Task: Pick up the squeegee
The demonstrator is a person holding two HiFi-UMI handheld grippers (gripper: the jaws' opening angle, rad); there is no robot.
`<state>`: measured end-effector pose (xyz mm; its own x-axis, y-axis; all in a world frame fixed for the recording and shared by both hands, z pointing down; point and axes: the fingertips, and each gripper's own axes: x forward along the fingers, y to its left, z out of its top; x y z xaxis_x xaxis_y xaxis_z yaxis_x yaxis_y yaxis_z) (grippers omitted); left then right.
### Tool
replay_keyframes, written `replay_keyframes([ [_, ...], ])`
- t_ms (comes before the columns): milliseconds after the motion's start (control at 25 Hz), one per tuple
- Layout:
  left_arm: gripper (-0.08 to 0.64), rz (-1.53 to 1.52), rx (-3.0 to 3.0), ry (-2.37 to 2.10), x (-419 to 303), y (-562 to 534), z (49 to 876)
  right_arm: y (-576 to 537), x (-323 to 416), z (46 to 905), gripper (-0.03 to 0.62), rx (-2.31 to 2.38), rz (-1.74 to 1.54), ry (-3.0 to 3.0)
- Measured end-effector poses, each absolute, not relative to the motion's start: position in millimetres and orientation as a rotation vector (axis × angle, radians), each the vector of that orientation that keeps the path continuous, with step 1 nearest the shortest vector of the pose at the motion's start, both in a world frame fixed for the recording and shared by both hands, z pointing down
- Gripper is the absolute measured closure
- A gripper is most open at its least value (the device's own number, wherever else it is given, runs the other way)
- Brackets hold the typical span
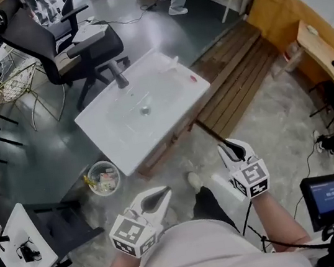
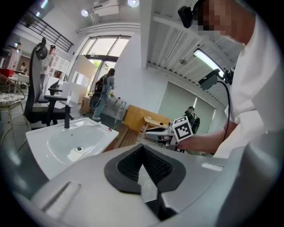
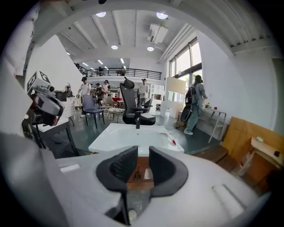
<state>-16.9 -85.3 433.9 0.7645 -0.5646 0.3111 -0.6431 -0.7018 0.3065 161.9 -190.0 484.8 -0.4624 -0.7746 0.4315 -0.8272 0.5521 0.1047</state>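
A white sink basin [image 1: 112,146] with a black tap [image 1: 119,74] stands on a wooden base ahead of me. On its far right rim lies a slim white tool with a red end [image 1: 193,79], which shows small in the right gripper view [image 3: 172,141] and in the left gripper view [image 2: 108,129]. My left gripper [image 1: 161,193] hangs low before the sink, its pads meeting at the tips with nothing in them [image 2: 142,148]. My right gripper [image 1: 231,146] is beside it to the right, its jaws apart and empty [image 3: 137,155]. Both are well short of the sink.
A black office chair [image 1: 58,40] and a wire chair [image 1: 11,82] stand behind the sink. A small bin [image 1: 103,177] sits at its near left corner. Wooden planks [image 1: 239,74] lie to the right, a white side table [image 1: 21,247] at left, a screen [image 1: 331,195] at right. People stand far off.
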Motion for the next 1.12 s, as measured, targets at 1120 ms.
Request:
replay_keyframes([
  [1120, 0.552, 0.259, 2.011, -1.732, -41.1, -290.8, 431.0, -668.1, 122.1, 664.1, 0.456, 0.876, 0.045, -2.319],
])
